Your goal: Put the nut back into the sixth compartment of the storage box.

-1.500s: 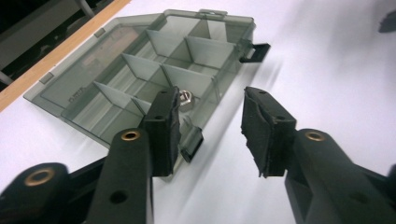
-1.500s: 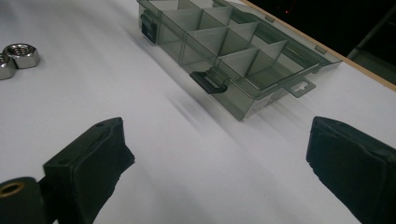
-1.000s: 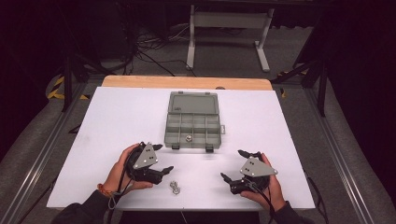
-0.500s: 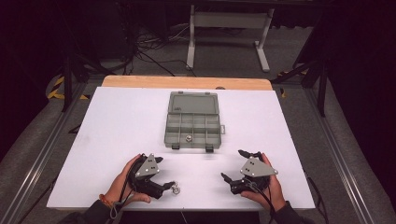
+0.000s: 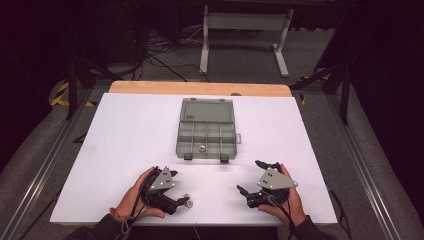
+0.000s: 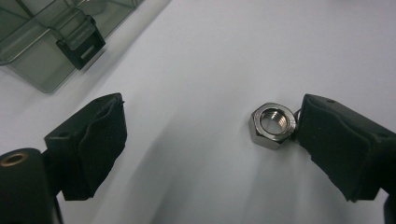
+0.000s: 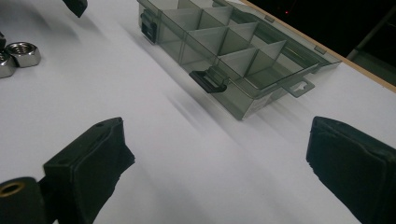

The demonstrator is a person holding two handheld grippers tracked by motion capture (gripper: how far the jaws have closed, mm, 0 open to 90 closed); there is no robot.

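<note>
Left gripper (image 6: 205, 144) down at the white table (image 5: 125, 140), jaws just opened wide around a small shiny steel hex nut (image 6: 272, 125), which touches one pad. Hard, light, slick: pinch across opposite flats. Right gripper (image 7: 224, 168) spread, empty, near the grey compartment box (image 7: 233, 51).

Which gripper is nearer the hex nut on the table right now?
Left. The left gripper straddles the hex nut, one pad beside it. The right gripper sits apart, across bare table.
</note>
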